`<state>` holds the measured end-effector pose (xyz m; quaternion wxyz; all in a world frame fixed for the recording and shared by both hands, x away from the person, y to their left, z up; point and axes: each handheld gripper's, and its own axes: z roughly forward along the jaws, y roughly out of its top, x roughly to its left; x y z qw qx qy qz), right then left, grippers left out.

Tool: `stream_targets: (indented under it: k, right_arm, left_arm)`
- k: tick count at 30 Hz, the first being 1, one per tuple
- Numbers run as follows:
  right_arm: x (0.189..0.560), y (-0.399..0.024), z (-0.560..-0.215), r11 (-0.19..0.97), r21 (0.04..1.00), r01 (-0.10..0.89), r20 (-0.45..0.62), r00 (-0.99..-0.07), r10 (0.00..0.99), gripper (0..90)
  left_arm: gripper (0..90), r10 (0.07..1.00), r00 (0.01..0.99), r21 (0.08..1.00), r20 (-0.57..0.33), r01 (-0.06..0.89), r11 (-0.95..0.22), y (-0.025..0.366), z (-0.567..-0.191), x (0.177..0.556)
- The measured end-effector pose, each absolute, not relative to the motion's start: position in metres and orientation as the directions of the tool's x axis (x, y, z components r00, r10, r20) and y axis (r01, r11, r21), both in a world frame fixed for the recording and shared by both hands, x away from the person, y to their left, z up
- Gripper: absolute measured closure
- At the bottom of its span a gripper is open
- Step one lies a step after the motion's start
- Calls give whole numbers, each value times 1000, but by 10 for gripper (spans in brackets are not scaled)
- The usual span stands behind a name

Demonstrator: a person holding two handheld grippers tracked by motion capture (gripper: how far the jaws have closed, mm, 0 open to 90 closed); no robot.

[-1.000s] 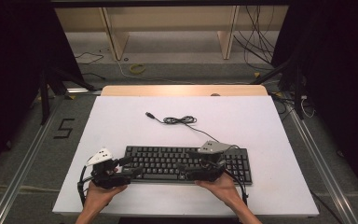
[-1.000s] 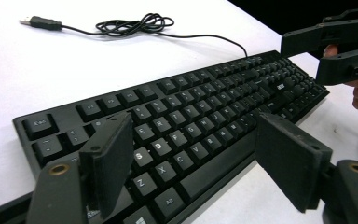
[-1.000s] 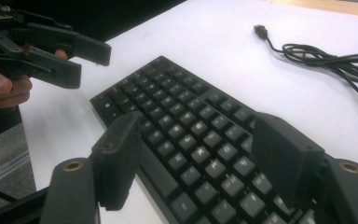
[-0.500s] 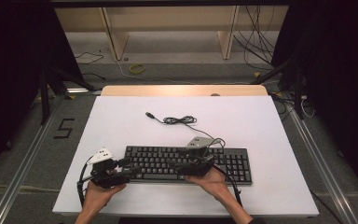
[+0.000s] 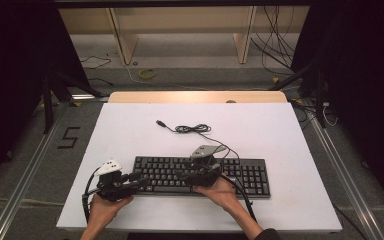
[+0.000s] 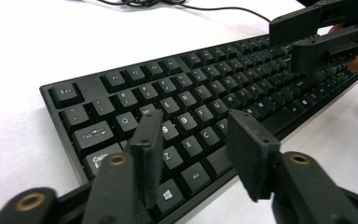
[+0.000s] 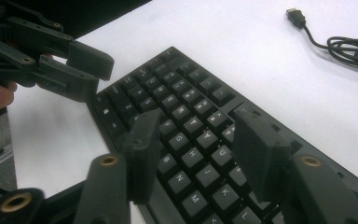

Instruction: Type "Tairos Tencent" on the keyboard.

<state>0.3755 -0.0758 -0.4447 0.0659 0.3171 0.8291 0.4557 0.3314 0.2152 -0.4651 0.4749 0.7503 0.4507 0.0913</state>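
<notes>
- keyboard [image 5: 202, 176]: black, lies flat on the white worktop [image 5: 280, 135], near the front edge, long side across; its cable [image 5: 192, 129] runs back to a loose coil, USB plug lying free on the worktop.
- left gripper [image 5: 141, 182]: at the keyboard's left end, over the left-hand keys; jaws about half open, just been closing. In the left gripper view the keys show in the gap, pads pressing nothing.
- right gripper [image 5: 182, 175]: over the middle of the keyboard, pointing toward the left gripper; jaws about half open, also just been closing, no thing clamped. In the right gripper view letter keys show between the jaws.
- The two grippers are near each other, tips apart.
</notes>
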Motion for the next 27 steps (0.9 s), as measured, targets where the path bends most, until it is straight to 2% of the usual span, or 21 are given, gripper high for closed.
stream_targets:
  k: [15, 20, 24, 27]
  right_arm:
    - [385, -52, -450, 421, 769, 480, 179, -795, 580, 759]
    - [390, -44, -454, 432, 756, 491, 173, -788, 591, 838]
    - [393, -40, -457, 443, 745, 499, 170, -784, 597, 898]
    - [395, -38, -460, 447, 738, 505, 171, -781, 600, 900]
  left_arm:
    - [837, 810, 534, 755, -245, 629, -187, 216, -470, 334]
    - [887, 815, 529, 747, -236, 635, -196, 217, -471, 335]
    - [893, 824, 518, 737, -227, 645, -203, 218, -473, 337]
    - [893, 829, 515, 732, -218, 648, -211, 218, -474, 339]
